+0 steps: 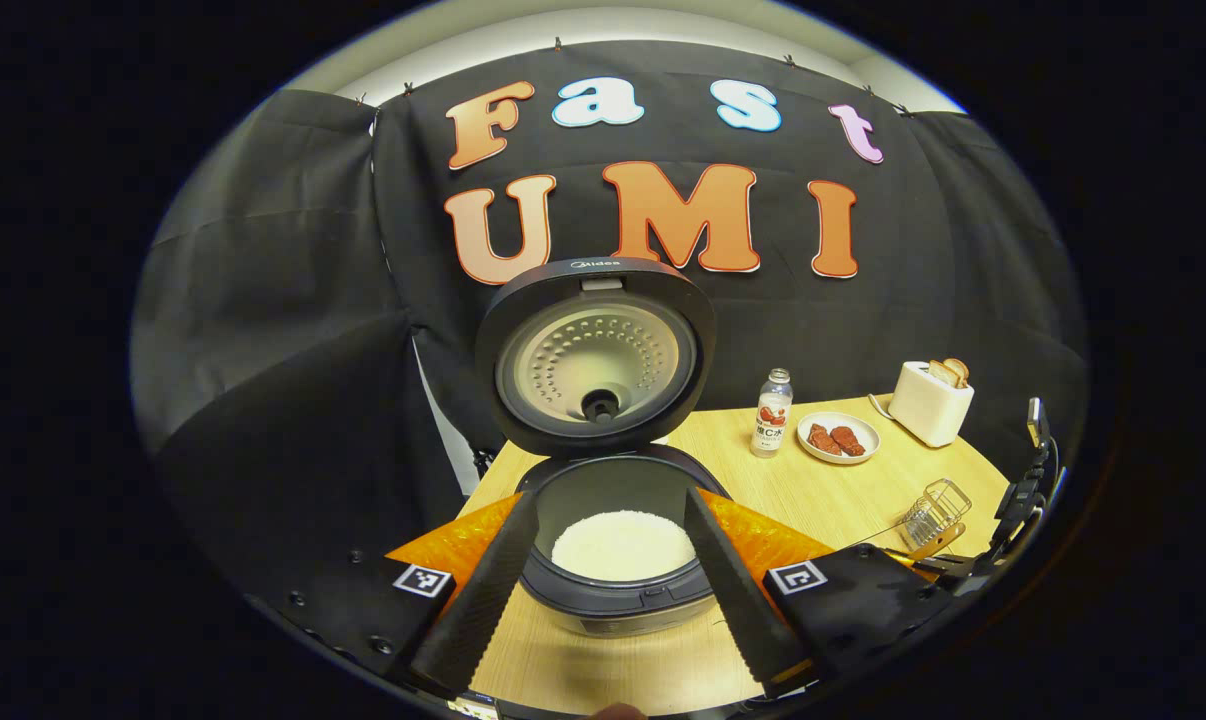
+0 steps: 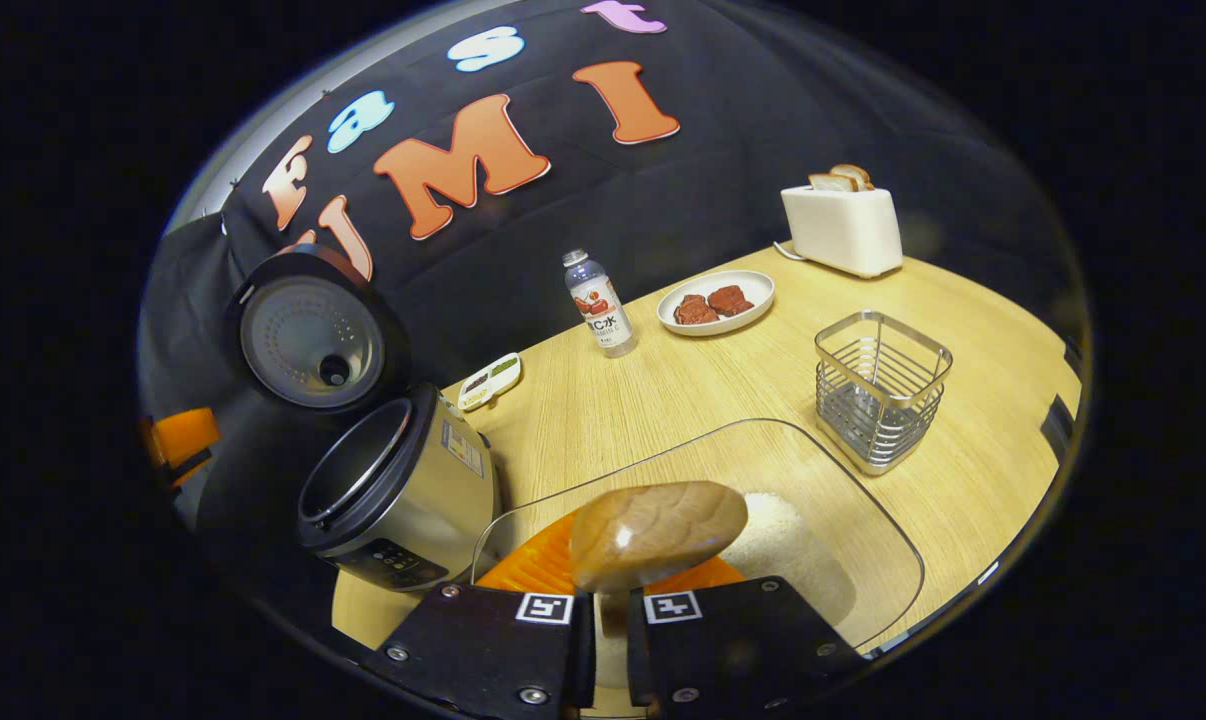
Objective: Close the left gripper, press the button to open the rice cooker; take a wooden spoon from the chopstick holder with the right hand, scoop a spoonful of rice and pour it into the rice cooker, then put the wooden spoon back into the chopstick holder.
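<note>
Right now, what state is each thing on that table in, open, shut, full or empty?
Rice cooker: lid up, white rice in the pot.
Wooden spoon: held in the right gripper, bowl above the clear container of rice.
Wire holder: upright, empty.
Left gripper: open, holding nothing.
Bottle: upright, capped.
Plate: holds two reddish pieces.
Toaster: bread sticking up.

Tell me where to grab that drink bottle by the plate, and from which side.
Grip the drink bottle around its straight body, at or just above the label, coming level from the open table side in front. It stands upright, clear of the plate, and the narrow cap gives a poorer hold.
</note>
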{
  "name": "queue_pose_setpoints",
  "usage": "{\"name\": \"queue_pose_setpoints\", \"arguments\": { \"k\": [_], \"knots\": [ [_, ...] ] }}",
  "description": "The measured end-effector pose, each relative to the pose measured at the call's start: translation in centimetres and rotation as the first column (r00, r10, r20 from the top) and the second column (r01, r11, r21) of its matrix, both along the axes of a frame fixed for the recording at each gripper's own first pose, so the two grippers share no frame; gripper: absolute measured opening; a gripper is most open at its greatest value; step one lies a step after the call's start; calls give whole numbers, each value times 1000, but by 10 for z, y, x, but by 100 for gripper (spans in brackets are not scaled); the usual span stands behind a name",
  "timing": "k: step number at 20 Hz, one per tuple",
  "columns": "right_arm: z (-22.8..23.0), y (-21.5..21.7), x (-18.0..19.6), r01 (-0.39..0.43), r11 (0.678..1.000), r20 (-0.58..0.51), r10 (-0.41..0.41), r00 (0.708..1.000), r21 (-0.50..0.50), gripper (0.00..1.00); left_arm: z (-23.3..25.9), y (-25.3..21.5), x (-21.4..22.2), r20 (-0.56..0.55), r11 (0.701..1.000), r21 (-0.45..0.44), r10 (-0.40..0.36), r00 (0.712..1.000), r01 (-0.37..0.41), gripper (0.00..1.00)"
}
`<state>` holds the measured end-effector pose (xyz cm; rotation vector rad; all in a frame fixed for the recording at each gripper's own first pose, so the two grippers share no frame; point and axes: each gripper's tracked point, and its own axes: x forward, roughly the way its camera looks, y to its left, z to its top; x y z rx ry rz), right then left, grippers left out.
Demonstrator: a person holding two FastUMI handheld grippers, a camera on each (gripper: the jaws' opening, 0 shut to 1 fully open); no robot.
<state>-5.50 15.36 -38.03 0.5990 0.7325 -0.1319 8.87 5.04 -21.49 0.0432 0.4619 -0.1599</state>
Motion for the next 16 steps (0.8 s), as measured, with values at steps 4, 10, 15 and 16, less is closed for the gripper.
{"name": "queue_pose_setpoints", "arguments": {
  "k": [4,10,15,16],
  "knots": [
    [-4,0,-1,24,991,-18,-22,1000,129,12,1,-4,-1,2,1000,3,-11,1000,11,99],
    [-5,3,-3,58,958,-45,-48,998,281,12,3,-6,-8,0,1000,8,-8,1000,8,99],
    [-10,-4,-11,117,907,-78,-93,993,404,12,5,-2,-10,2,1000,23,5,1000,-5,100],
    [-9,-7,-12,134,891,-83,-108,991,434,12,5,0,-11,2,1000,26,10,1000,-10,100]
  ]
}}
